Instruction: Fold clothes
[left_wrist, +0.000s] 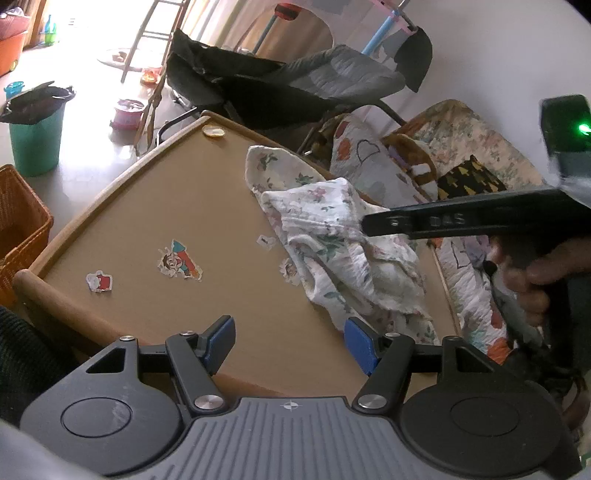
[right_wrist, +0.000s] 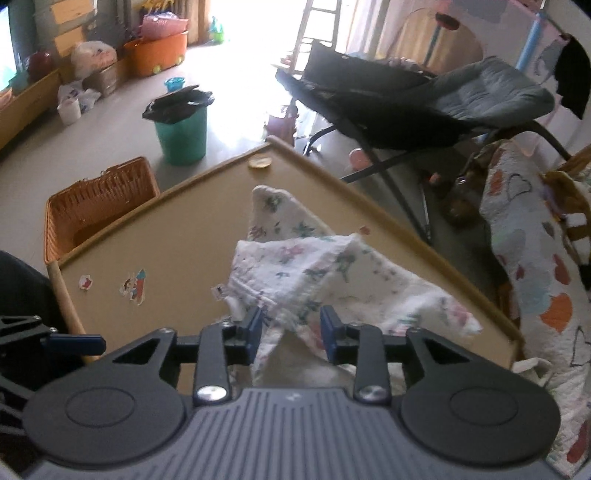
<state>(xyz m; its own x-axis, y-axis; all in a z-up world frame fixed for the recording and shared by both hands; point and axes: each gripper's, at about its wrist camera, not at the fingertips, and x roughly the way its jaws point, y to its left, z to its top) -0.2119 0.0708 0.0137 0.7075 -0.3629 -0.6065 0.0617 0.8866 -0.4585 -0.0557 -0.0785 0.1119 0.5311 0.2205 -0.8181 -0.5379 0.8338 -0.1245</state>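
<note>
Lying crumpled on the right half of my worktop (left_wrist: 155, 206) is the flowered cloth (left_wrist: 343, 251), one flap stretched toward the far edge and the rest heaped nearer me, spilling toward the right rim. My right tool (right_wrist: 291, 328) has its blue pads spread, with a raised ridge of the cloth between them; I cannot tell whether the pads touch it. In the left view that same tool reaches in from the right, its dark tip over the middle of the heap, my hand (left_wrist: 532, 280) around its handle. My left tool (left_wrist: 290, 341) is wide open and holds nothing, sitting above the near edge of the worktop, just left of the cloth's near corner. Stickers (left_wrist: 179, 262) dot the bare board to the left. A wicker basket (right_wrist: 96, 206) stands on the floor at the left, a green bin (right_wrist: 181, 129) farther off.
</note>
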